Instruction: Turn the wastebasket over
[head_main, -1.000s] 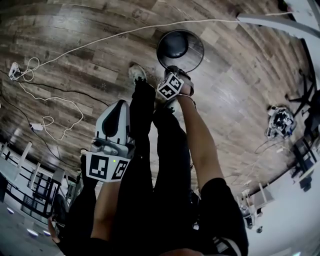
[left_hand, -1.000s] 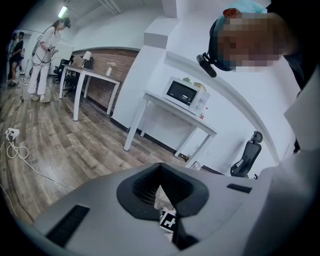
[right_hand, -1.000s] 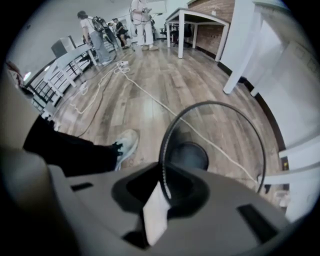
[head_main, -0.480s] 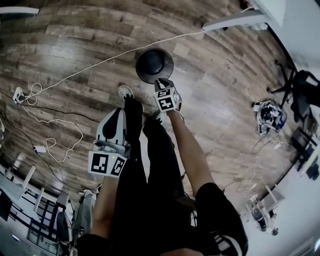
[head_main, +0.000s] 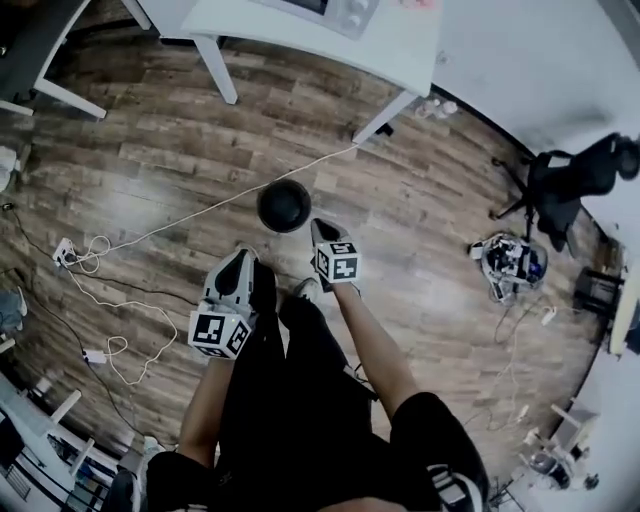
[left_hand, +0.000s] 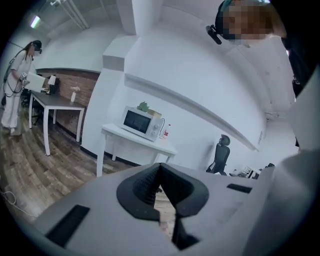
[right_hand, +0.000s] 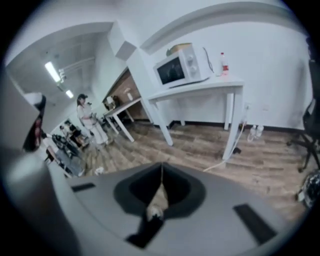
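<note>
The wastebasket (head_main: 284, 205) shows up in your head view as a small, round, dark thing, smooth-looking from above. It's sitting on the brown wood-plank floor (head_main: 150, 170). It's too small there to tell whether it's rim up or rim down. Both your grippers are chunky white plastic shells with black ribbed pads, and each has a black-and-white marker cube at the back.

A thin white cable (head_main: 200, 210) runs across the planks just past the basket's far edge and trails off to a power strip (head_main: 62, 250) on the left. It's the only thing close to the basket. Further out there's a white table (head_main: 400, 50) on straight legs with a boxy white microwave (head_main: 330, 8) on top. A black office chair (head_main: 560, 180) sits well off to the right.

Your left gripper (head_main: 243, 258) is closed on nothing, with the tips meeting and only floor showing through the gap behind them. Your right gripper (head_main: 320, 226) has just snapped its jaws together, and there's nothing between them either. In the head view the basket lies just beyond both sets of tips, roughly between them and a bit nearer the right one. It's touching neither.
</note>
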